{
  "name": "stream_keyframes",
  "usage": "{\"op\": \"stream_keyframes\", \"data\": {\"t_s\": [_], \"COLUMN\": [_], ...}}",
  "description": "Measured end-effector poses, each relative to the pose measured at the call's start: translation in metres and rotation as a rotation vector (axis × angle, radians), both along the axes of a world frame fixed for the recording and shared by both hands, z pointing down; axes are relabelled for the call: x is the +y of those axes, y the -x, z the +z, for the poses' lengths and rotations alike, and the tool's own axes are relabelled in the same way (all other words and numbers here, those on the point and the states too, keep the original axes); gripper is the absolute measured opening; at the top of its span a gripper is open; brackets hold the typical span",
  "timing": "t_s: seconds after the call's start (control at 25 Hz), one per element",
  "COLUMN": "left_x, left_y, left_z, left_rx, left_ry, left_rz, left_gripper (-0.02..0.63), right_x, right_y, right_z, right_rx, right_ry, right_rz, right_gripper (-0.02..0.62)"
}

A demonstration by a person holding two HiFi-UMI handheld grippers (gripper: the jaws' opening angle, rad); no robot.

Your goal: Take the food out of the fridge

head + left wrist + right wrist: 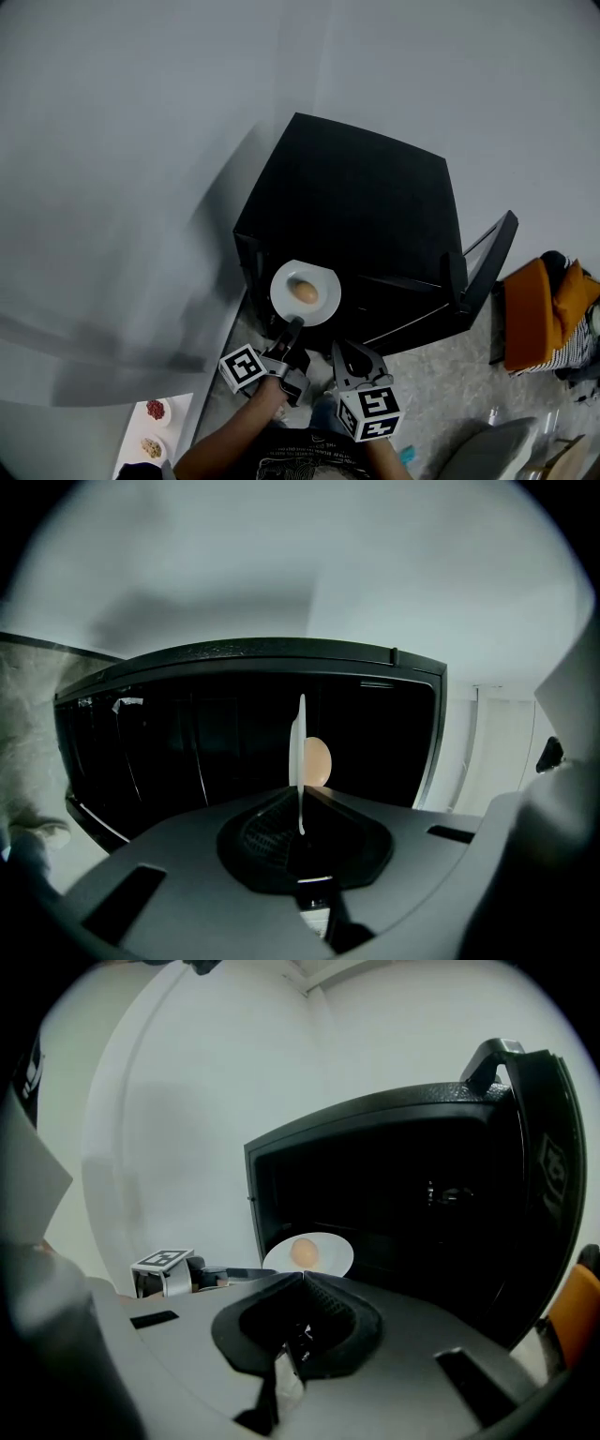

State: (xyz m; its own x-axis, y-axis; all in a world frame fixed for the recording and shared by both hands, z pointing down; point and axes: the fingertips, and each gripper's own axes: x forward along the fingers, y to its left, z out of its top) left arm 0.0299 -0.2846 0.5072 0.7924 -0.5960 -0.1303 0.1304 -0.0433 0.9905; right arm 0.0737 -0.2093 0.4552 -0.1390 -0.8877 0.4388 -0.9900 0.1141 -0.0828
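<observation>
A black mini fridge stands against the white wall with its front open. A white plate carrying a round tan piece of food hangs in front of the dark opening. My left gripper is shut on the plate's near rim. In the left gripper view the plate shows edge-on between the pads, with the food just behind it. My right gripper sits just to the right of the left one, shut with nothing in it. Its view shows the plate, the food and the left gripper.
The fridge door stands swung out to the right. An orange bundle lies on the floor beyond the door. Two small dishes of food sit on a white surface at the lower left. A grey chair back shows at the bottom right.
</observation>
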Motion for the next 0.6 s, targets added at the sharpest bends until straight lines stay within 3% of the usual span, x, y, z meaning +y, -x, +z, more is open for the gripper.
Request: {"op": "stream_keyframes", "data": {"t_s": [0.6], "left_x": [0.037], "left_y": [0.031], "left_z": [-0.053], "left_rx": [0.008], "left_ry": [-0.004], "left_rz": [0.025], "left_gripper": [0.023], "right_x": [0.021], "right_y": [0.014], "right_z": [-0.013], "right_rx": [-0.013], "right_ry": [-0.054], "right_rz": [0.087], "right_gripper": [0.02]}}
